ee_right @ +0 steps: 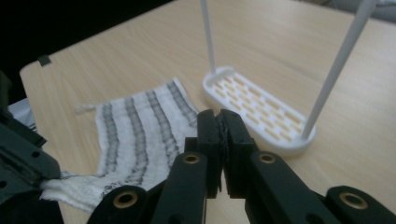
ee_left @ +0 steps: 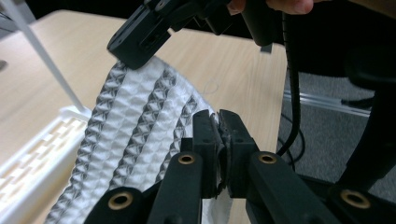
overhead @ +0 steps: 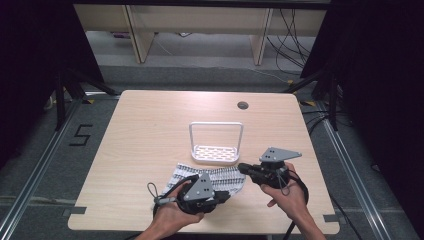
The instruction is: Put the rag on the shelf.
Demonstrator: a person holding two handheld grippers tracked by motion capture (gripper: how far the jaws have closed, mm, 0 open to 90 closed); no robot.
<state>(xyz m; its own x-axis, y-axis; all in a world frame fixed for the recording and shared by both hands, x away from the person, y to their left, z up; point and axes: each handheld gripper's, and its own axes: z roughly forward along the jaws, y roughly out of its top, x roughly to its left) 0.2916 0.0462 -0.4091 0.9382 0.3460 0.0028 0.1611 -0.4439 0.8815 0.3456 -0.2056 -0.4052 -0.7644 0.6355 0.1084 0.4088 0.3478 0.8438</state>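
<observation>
1. Table [overhead: 150, 150] is carrying everything.
2. White rack [overhead: 215, 142] is standing just behind the cloth.
3. Striped cloth [overhead: 227, 177] is hanging between my grippers, its far part lying on the table.
4. My left gripper [overhead: 226, 196] and right gripper [overhead: 242, 167] are each pinching a cloth corner.

My left gripper [overhead: 223, 196], right gripper [overhead: 243, 167]: wearing black bodies, grey three-cornered top plates, brass-ringed pivot screws on jaw arms, black cables trailing; my forearms showing no sleeves.

White rack [overhead: 216, 145] blocks centre (handle upright), far tabletop [overhead: 165, 112] open
</observation>
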